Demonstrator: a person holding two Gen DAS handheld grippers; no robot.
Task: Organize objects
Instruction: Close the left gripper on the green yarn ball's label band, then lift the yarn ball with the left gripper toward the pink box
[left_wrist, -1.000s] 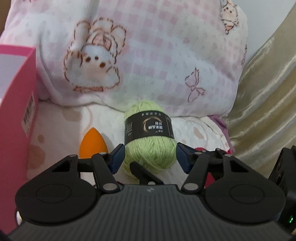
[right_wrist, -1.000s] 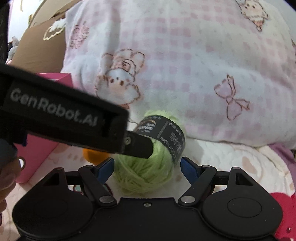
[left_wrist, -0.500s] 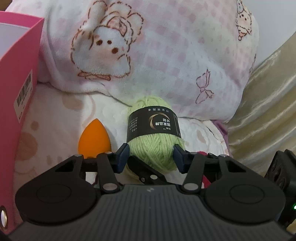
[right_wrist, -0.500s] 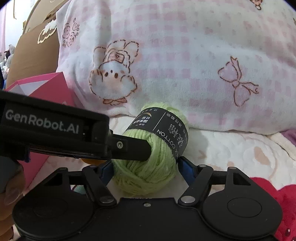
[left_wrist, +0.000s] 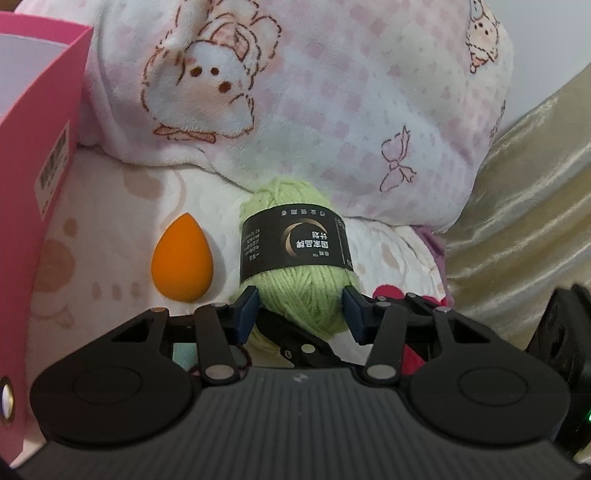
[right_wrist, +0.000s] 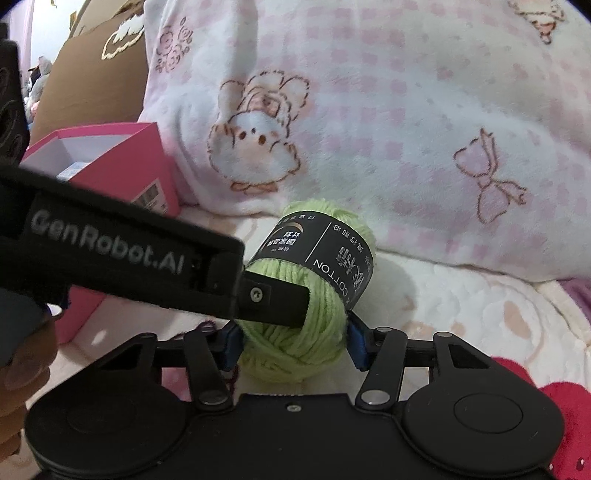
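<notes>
both your hand-held grippers grasp the green yarn ball.
left wrist: your left hand-held gripper (left_wrist: 300, 309) clamps the yarn ball (left_wrist: 297, 258) on the bed (left_wrist: 110, 206); orange sponge (left_wrist: 182, 257) at 9 o'clock of it.
right wrist: your right hand-held gripper (right_wrist: 293, 339) pinches the yarn ball (right_wrist: 314, 291); pink box (right_wrist: 110, 166) at 10 o'clock.

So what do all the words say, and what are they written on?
"GenRobot.AI": on the side of the left claw, in the right wrist view.
"COTTON": on the black band around the green yarn ball.
Chinese characters on that band: too small and upside down for me to read.
Barcode sticker on the pink box: too blurred to read.
</notes>
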